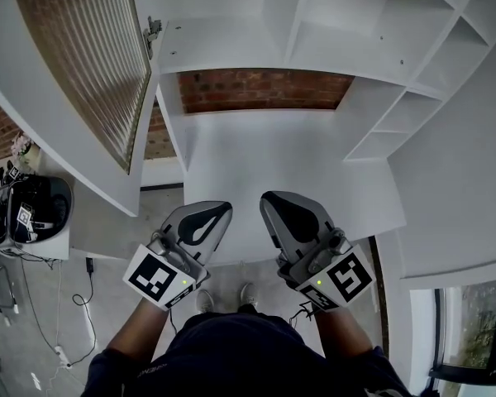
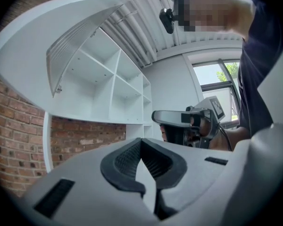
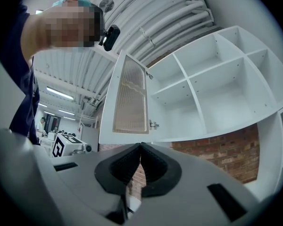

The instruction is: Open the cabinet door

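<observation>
Cabinet door hung wide open, up-left of your left gripper, tall axis upright. Left nearer than right gripper. Both jaws together, empty.

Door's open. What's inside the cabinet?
Every compartment of the cabinet that faces the cameras is bare and white, with nothing stored. The open door hangs at the left edge. The narrow side shelves show at a steep angle, so their back corners stay hidden.
</observation>
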A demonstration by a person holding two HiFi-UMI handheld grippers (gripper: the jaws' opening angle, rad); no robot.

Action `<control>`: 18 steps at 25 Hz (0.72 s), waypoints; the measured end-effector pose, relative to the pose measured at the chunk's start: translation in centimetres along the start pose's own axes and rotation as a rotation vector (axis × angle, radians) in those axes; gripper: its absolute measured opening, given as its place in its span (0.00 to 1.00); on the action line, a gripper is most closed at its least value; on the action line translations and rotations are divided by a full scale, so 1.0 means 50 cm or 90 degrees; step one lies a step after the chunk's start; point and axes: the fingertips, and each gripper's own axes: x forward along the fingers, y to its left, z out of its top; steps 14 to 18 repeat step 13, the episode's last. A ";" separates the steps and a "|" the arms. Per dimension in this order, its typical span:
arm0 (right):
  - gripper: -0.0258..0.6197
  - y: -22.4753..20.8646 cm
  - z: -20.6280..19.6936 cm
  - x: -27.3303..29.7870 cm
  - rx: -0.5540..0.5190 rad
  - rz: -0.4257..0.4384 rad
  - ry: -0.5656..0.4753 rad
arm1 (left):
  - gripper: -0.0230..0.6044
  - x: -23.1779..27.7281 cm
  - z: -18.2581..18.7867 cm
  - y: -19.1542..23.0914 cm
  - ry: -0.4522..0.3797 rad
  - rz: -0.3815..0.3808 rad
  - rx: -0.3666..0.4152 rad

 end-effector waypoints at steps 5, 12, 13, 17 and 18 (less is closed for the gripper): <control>0.08 -0.004 -0.003 0.006 0.000 0.006 0.007 | 0.04 0.002 0.004 0.005 -0.005 0.006 -0.001; 0.08 -0.003 -0.010 0.012 0.001 0.012 0.014 | 0.04 0.001 0.007 0.008 -0.010 0.012 0.000; 0.08 -0.002 -0.010 0.012 0.001 0.014 0.015 | 0.04 0.000 0.007 0.008 -0.010 0.012 0.000; 0.08 -0.002 -0.010 0.012 0.001 0.014 0.015 | 0.04 0.000 0.007 0.008 -0.010 0.012 0.000; 0.08 -0.002 -0.010 0.012 0.001 0.014 0.015 | 0.04 0.000 0.007 0.008 -0.010 0.012 0.000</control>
